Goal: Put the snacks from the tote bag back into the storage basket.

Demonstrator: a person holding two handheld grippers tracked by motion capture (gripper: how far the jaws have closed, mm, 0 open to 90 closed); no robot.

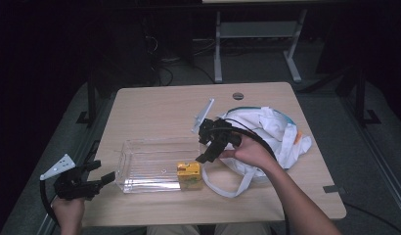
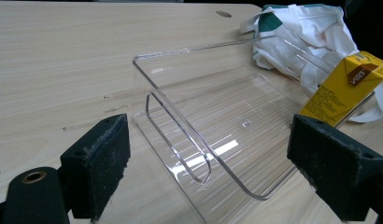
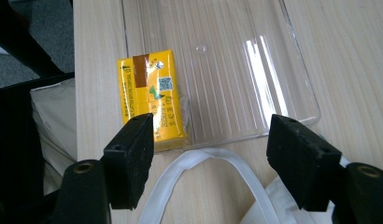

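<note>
A clear plastic tray (image 1: 140,147) lies on the wooden table left of centre. A yellow drink carton (image 1: 189,175) rests at the tray's near right corner, leaning on its rim. Just above and right of the carton, my right gripper (image 1: 207,151) is open with nothing between its jaws. In the right gripper view the carton (image 3: 150,93) lies ahead of the left jaw, over the tray (image 3: 236,70) edge. My left gripper (image 1: 101,171) is open and empty at the table's near left edge, facing the tray (image 2: 227,121) and the carton (image 2: 343,86).
A white cloth bag (image 1: 272,132) with a looped strap (image 1: 228,188) lies right of the tray, under my right hand. A cable hole (image 1: 237,96) sits near the table's far edge. Another table's legs (image 1: 218,49) stand beyond.
</note>
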